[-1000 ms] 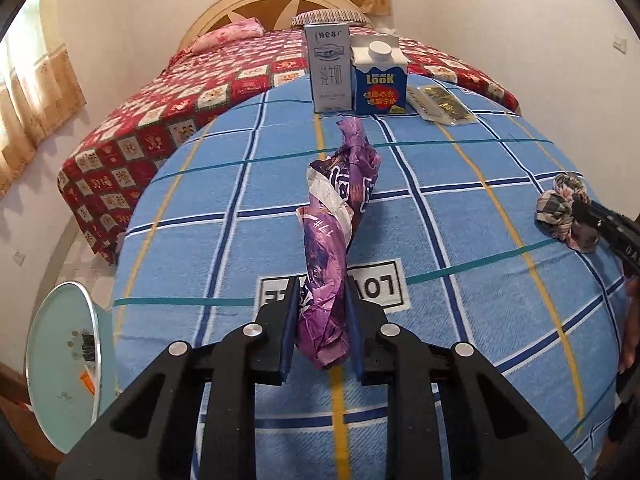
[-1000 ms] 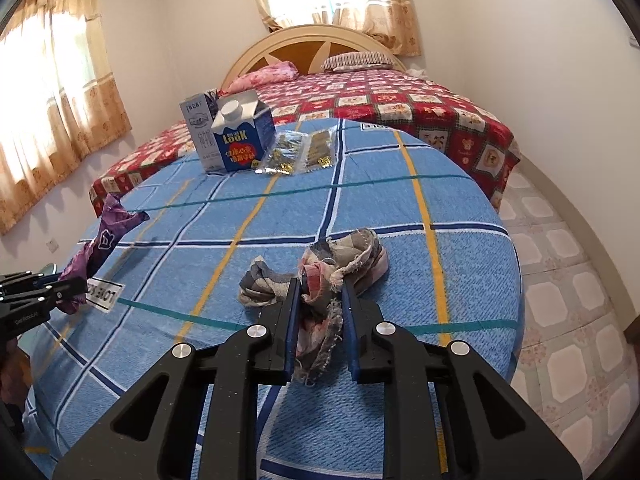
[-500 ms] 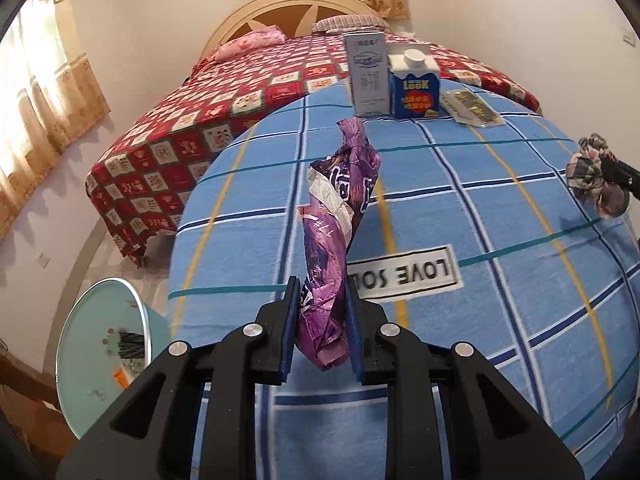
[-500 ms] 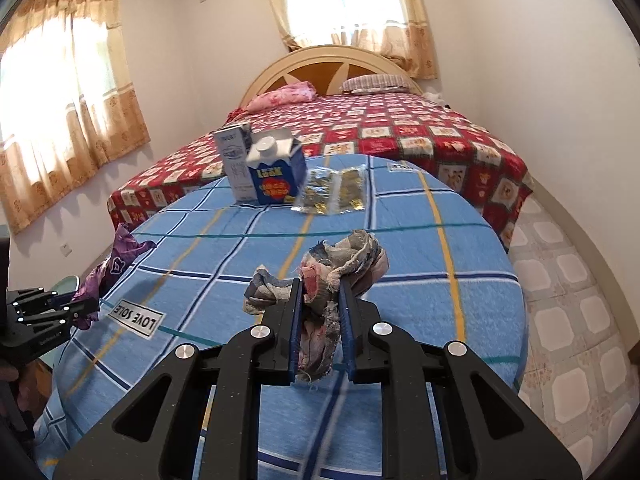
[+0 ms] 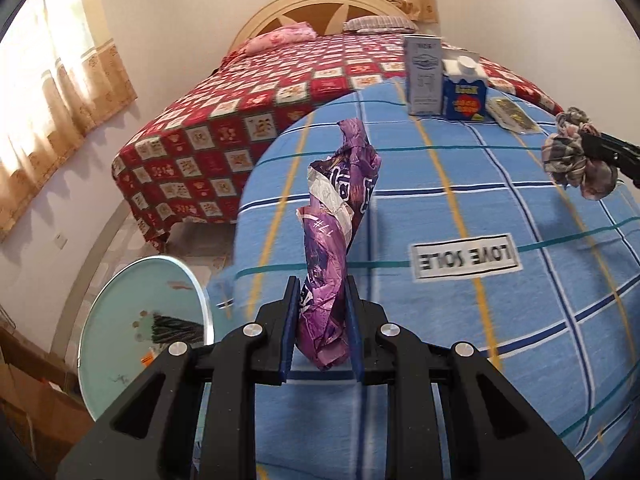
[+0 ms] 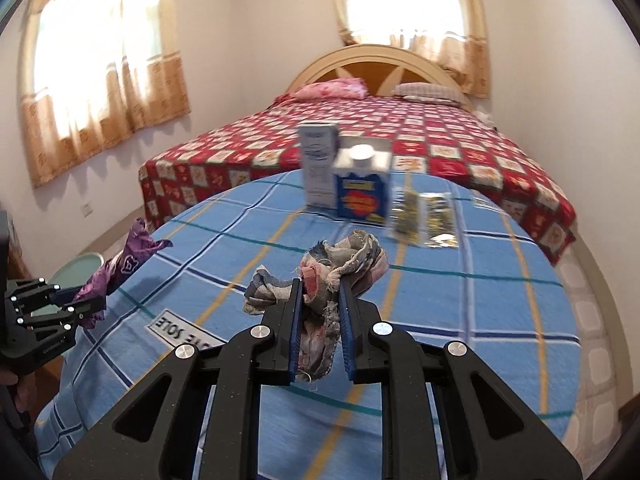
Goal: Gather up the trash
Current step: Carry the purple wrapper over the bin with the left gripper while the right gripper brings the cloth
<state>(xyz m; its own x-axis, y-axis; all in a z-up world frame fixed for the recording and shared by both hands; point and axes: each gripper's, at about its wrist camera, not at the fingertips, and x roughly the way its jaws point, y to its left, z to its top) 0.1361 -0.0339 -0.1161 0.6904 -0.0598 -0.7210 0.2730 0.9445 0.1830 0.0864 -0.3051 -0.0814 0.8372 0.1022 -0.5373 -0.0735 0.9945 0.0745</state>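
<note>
Jaws, left: the left gripper [image 5: 322, 330] is closed on the lower end of a crumpled purple wrapper [image 5: 338, 216], which is held upright and clear of the blue checked bench [image 5: 460, 280].
Jaws, right: the right gripper [image 6: 320, 336] is clamped on a wad of frayed patterned cloth [image 6: 340, 268], pinched near its middle, with loose ends sticking out above and below the pads.
Trash bin: a pale green bin [image 5: 132, 328] is seen on the floor just off the bench's left edge, its mouth open and some litter already inside.
Left on the bench: a white carton [image 5: 424, 76], a blue carton [image 5: 466, 90] and a clear packet [image 5: 514, 114] stand at the far edge, well apart from both grippers.
Risk, wrapper: only the bottom of the wrapper is gripped, so the tall free end could be caught on the bin rim, or the slick film could slide out of the pads if swung sharply.
Risk, cloth: a loose tail could be snagged on the bench cover, and the wad could be pulled free of its narrow pinch.
Risk, crowding: both loads probably go to the one bin, so the grippers could be knocked together over its mouth.
Edges: the bench's rounded left edge lies between the wrapper and the bin and would have to be cleared first.
Open room: bare floor is seen between the bin and the red quilted bed [image 5: 260, 120]; the middle of the bench is free.
</note>
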